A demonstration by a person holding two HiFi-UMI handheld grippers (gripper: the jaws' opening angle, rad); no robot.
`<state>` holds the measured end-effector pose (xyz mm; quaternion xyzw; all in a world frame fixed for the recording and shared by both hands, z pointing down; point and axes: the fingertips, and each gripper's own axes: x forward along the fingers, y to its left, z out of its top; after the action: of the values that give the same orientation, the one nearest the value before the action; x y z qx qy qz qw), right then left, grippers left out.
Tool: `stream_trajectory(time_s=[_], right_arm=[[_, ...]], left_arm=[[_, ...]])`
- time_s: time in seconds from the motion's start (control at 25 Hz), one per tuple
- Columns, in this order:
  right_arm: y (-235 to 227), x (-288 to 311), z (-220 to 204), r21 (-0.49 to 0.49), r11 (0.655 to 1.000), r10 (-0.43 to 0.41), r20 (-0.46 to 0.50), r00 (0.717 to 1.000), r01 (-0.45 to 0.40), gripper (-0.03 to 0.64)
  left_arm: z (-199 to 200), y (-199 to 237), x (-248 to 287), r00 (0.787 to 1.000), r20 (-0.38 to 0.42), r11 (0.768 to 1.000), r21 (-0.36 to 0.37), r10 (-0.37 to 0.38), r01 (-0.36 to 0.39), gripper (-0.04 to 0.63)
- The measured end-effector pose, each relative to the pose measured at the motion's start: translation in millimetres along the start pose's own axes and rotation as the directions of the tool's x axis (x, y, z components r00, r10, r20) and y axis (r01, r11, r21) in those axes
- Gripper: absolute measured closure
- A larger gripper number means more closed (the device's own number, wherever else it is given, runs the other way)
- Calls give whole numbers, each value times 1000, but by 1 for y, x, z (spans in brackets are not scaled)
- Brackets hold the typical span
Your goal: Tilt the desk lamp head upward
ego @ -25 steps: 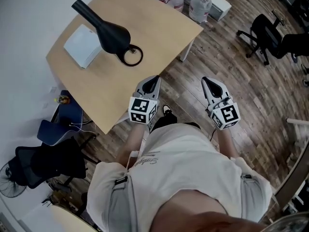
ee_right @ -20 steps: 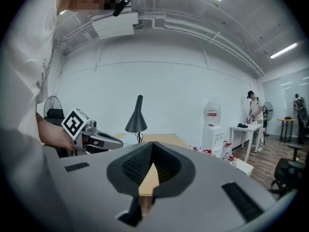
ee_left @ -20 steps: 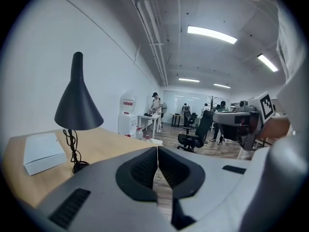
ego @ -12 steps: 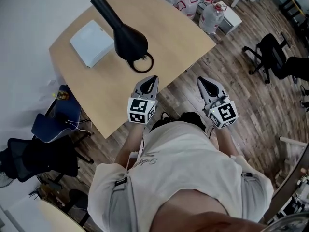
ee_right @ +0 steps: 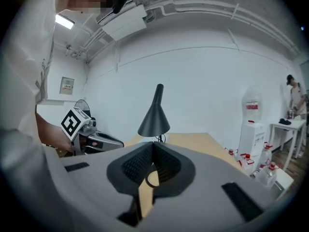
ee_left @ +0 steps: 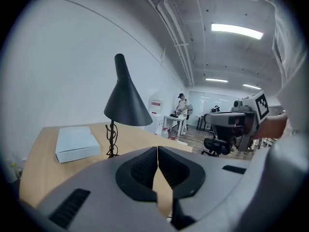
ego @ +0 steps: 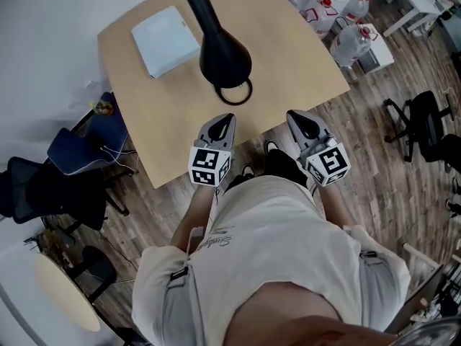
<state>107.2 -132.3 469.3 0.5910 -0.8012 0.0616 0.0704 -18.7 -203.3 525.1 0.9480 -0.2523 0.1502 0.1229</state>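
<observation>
A black desk lamp [ego: 220, 45] stands on the wooden table [ego: 288, 56], its cone shade pointing down over a ring-shaped base [ego: 235, 92]. It also shows in the left gripper view as lamp [ee_left: 124, 100] and in the right gripper view as lamp [ee_right: 155, 115]. My left gripper [ego: 225, 120] hangs shut over the table's near edge, short of the lamp base. My right gripper [ego: 300, 123] is shut too, beside the table edge above the floor. Neither holds anything.
A white flat box [ego: 165, 40] lies on the table left of the lamp. Water bottles [ego: 346, 27] stand on the floor at the upper right. Office chairs [ego: 425, 121] are at right, dark chairs [ego: 65, 179] at left under the table side.
The view has shifted so the table and lamp sit closer and more centred. Both grippers have come nearer the table edge and stay shut.
</observation>
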Motion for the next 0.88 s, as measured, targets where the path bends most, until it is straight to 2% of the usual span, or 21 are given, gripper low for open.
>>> stream_trajectory(time_s=[0.2,0.36,0.52,0.76,0.88], right_arm=[[-14,35,9,-37,991,128,33,991,-126,621],[-30,53,6,-58,971,231,11,973,-230,621],[-49,70,-5,-59,951,304,-10,953,-304,621],[-57,93,-33,-90,904,416,-47,908,-418,621],[-62,98,-43,-100,874,472,-55,880,-475,621]], left_arm=[[12,20,6,992,16,992,-15,129,-128,578],[20,22,13,976,22,976,-50,215,-214,578],[24,25,20,957,9,956,-56,288,-288,578],[22,23,34,928,14,924,-98,373,-370,578],[25,14,45,912,17,910,-85,409,-407,578]])
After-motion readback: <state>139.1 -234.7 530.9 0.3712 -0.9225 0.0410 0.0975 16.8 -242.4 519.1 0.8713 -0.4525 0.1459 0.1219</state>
